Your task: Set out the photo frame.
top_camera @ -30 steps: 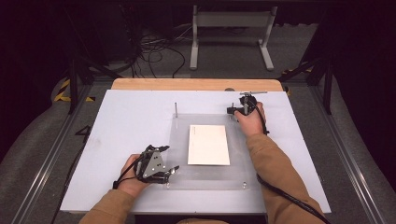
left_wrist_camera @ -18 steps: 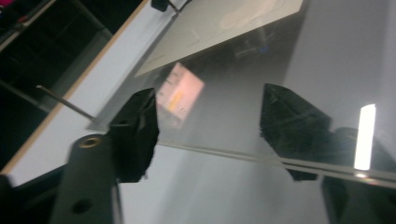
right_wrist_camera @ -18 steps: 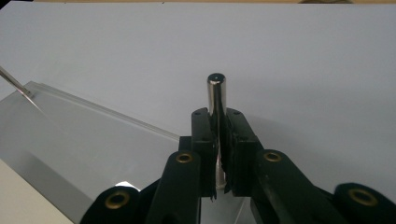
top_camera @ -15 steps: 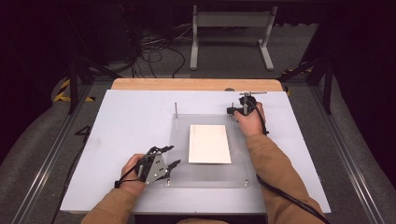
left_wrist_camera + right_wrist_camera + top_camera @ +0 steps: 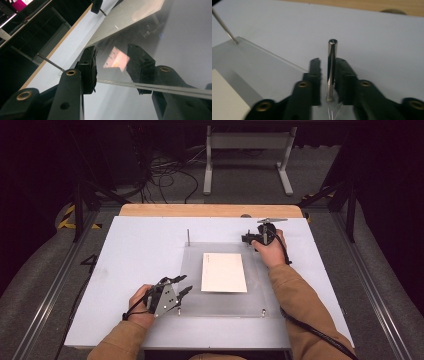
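White table (image 5: pixel 130 270) takes most of the high view, wooden strip (image 5: pixel 210 210) along its far edge, dark floor and cables beyond. On it lies a clear plate (image 5: pixel 192 275), square, see-through, glossy, with a cream card (image 5: pixel 223 272) on its middle, card well inside all plate edges. Plate sits right of table centre; wide bare table to its left, a narrower band to its right and in front. Thin steel pin (image 5: pixel 188 236) stands upright at the plate's far left corner; another pin (image 5: pixel 331 68), polished, flat-topped, stands at the far right corner; small screw (image 5: pixel 263 311) at the near right corner. Left gripper (image 5: pixel 184 290) sits at the plate's near left corner, level, pointing right; in the left gripper view (image 5: pixel 111 70) the plate's edge runs between the jaws, one jaw above, one below, jaws about half open and just been closing, a gap on the upper side; cannot tell if the lower pad touches, so no firm grip seen. Right gripper (image 5: pixel 246 238) is at the far right corner; in the right gripper view (image 5: pixel 328 75) its jaws flank the pin, just been opening, slim gaps both sides, pin between but not pinched. Open room above the plate and card; both hands keep to opposite corners, well apart.
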### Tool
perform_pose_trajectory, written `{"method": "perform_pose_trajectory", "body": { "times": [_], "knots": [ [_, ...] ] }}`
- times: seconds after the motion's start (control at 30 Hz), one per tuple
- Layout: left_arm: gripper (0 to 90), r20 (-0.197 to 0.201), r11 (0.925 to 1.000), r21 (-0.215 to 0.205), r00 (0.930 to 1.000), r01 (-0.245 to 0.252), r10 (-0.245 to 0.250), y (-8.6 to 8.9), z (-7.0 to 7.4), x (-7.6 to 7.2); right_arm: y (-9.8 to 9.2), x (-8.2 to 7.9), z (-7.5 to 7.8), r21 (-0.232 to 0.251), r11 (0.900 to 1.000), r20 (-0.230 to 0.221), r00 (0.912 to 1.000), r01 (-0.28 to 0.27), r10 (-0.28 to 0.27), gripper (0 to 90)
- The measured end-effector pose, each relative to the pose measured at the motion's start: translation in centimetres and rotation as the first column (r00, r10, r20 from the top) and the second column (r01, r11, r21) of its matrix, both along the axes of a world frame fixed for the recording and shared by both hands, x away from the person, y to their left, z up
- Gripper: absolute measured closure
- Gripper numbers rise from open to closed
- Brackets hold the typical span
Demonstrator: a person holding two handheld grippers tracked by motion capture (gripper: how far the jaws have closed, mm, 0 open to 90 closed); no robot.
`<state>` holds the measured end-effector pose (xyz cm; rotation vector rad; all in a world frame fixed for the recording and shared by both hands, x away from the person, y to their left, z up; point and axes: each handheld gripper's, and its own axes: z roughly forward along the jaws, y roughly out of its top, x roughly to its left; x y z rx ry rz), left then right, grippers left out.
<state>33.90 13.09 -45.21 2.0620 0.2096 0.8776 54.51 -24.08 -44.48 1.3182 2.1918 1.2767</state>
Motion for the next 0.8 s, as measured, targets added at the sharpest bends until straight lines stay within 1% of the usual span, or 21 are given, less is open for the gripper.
{"method": "perform_pose_trajectory", "body": {
  "times": [0.03, 0.07, 0.1, 0.13, 0.17, 0.2, 0.3, 0.33, 0.43, 0.47, 0.57, 0.63, 0.67, 0.73, 0.77, 0.8],
  "knots": [
    [58.2, -0.001, 1.0, -0.002, 1.0, -0.001, 0.001, 0.0, 0.0, 0.0, -0.1, -0.4, 0.2, -0.029, 0.999, 0.047, 0.9985, -0.025, 0.027, 52.1],
    [58.2, -0.001, 1.0, -0.002, 1.0, -0.001, 0.001, 0.0, 0.0, 0.0, -0.1, -0.4, 0.2, -0.029, 0.999, 0.047, 0.9985, -0.025, 0.027, 52.1],
    [58.2, -0.008, 1.0, -0.004, 0.9999, -0.008, 0.008, 0.1, 0.1, 0.0, -0.4, -1.1, 0.6, -0.05, 0.997, 0.081, 0.9952, -0.051, 0.055, 46.6],
    [58.2, -0.011, 0.9999, -0.003, 0.9999, -0.013, 0.013, 0.1, 0.2, 0.0, -0.6, -1.4, 0.8, -0.046, 0.997, 0.091, 0.9939, -0.059, 0.063, 45.0],
    [58.2, -0.011, 0.9999, -0.003, 0.9999, -0.013, 0.013, 0.1, 0.2, 0.0, -0.6, -1.4, 0.8, -0.046, 0.997, 0.091, 0.9939, -0.059, 0.063, 45.0],
    [58.2, -0.008, 1.0, -0.001, 1.0, -0.001, 0.001, 0.1, 0.3, 0.1, -1.3, -2.4, 1.3, -0.02, 0.997, 0.112, 0.9906, -0.077, 0.079, 41.9],
    [58.1, -0.012, 1.0, -0.008, 0.9999, -0.005, 0.005, 0.0, 0.4, 0.1, -2.3, -3.7, 2.2, 0.015, 0.994, 0.137, 0.9851, -0.106, 0.103, 38.3],
    [58.2, -0.016, 0.9999, -0.013, 0.9998, -0.01, 0.01, 0.0, 0.4, 0.1, -2.5, -4.0, 2.4, 0.015, 0.993, 0.147, 0.9827, -0.116, 0.112, 37.8],
    [58.2, -0.025, 0.9996, -0.024, 0.9996, -0.012, 0.011, 0.0, 0.7, 0.2, -3.2, -5.5, 3.3, 0.016, 0.986, 0.177, 0.9712, -0.164, 0.159, 34.9],
    [58.2, -0.025, 0.9996, -0.024, 0.9996, -0.012, 0.011, 0.0, 0.7, 0.2, -3.2, -5.5, 3.3, 0.016, 0.986, 0.177, 0.9712, -0.164, 0.159, 34.9],
    [58.1, -0.039, 0.9992, -0.039, 0.9992, -0.008, 0.006, 0.1, 0.9, 0.4, -3.7, -7.5, 4.0, 0.0, 0.978, 0.205, 0.9572, -0.209, 0.204, 33.5],
    [58.1, -0.047, 0.9987, -0.048, 0.9988, -0.016, 0.014, 0.2, 1.0, 0.5, -4.2, -8.8, 4.3, -0.031, 0.969, 0.235, 0.9403, -0.246, 0.246, 37.9],
    [58.1, -0.049, 0.9983, -0.057, 0.9988, -0.013, 0.01, 0.2, 1.2, 0.6, -4.5, -9.4, 4.4, -0.029, 0.963, 0.249, 0.931, -0.268, 0.267, 39.8],
    [58.1, -0.058, 0.9978, -0.064, 0.9983, -0.015, 0.011, 0.3, 1.5, 0.8, -5.0, -10.4, 4.5, -0.013, 0.957, 0.261, 0.9226, -0.291, 0.284, 42.3],
    [58.1, -0.066, 0.9971, -0.071, 0.9976, -0.027, 0.022, 0.4, 1.6, 0.8, -5.3, -11.0, 4.6, -0.016, 0.954, 0.268, 0.9182, -0.299, 0.292, 42.6],
    [58.1, -0.073, 0.9968, -0.076, 0.9971, -0.024, 0.018, 0.5, 1.8, 1.0, -5.6, -11.5, 4.7, -0.025, 0.952, 0.274, 0.914, -0.304, 0.299, 42.7]
  ]
}}
